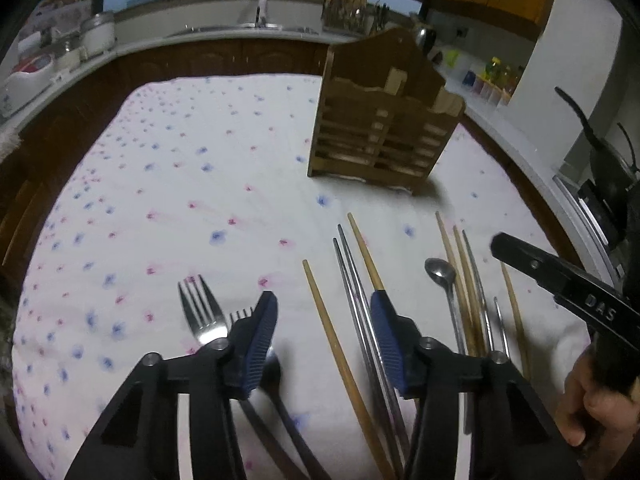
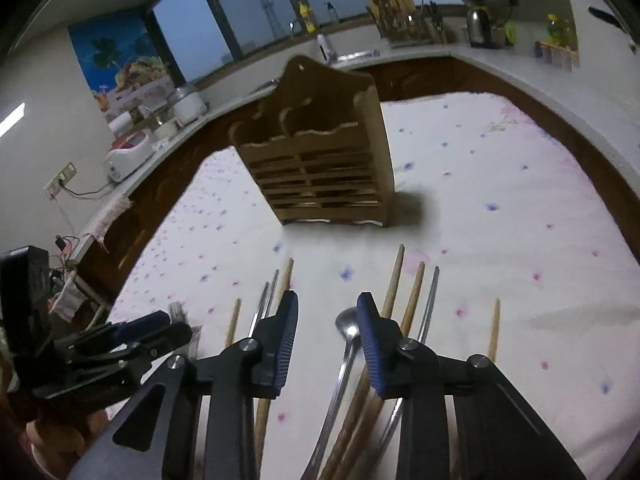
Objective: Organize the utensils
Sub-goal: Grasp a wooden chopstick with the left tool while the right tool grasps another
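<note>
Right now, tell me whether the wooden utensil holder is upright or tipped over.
Upright. The wooden utensil holder stands on its base on the tablecloth, compartments opening upward. No utensils show above its rim.

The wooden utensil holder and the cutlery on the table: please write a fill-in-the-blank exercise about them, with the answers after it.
1. The wooden utensil holder stands ____ on the flowered tablecloth.
2. Beside the left claw lie two metal ____, tines pointing away.
3. The small spoon shows between the fingers of the ____ claw.
4. The wooden chopsticks lie ____ the holder.

Answers: upright; forks; right; outside
</note>
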`<state>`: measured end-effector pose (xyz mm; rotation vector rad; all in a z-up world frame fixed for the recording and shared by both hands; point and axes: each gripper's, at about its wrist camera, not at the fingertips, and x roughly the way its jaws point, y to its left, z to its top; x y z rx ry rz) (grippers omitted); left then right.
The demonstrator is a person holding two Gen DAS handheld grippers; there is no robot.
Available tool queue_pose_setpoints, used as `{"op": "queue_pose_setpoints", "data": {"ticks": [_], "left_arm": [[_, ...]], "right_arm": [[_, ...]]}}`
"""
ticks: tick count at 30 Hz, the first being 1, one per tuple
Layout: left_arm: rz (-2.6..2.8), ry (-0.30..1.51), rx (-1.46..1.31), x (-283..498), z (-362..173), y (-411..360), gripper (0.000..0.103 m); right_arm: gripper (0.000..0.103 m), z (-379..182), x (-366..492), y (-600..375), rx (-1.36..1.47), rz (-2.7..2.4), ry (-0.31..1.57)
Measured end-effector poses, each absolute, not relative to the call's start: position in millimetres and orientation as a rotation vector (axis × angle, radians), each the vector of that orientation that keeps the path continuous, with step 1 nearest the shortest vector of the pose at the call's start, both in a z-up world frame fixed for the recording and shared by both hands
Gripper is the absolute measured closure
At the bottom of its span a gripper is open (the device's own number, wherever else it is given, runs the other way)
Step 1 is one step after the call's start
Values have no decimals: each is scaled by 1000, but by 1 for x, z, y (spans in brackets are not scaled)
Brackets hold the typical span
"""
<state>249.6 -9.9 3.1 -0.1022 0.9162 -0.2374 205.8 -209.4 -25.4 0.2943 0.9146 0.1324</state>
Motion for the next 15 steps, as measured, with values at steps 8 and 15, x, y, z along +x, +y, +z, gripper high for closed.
{"op": "queue_pose_setpoints", "data": {"ticks": [8, 15], "left_arm": [[-234, 1021, -108, 298, -26, -21, 73], [-254, 1101, -93, 321, -48, -29, 81]], "right_arm": [[87, -63, 256, -224, 281, 79, 1041], [90, -83, 275, -230, 241, 40, 1093]]}}
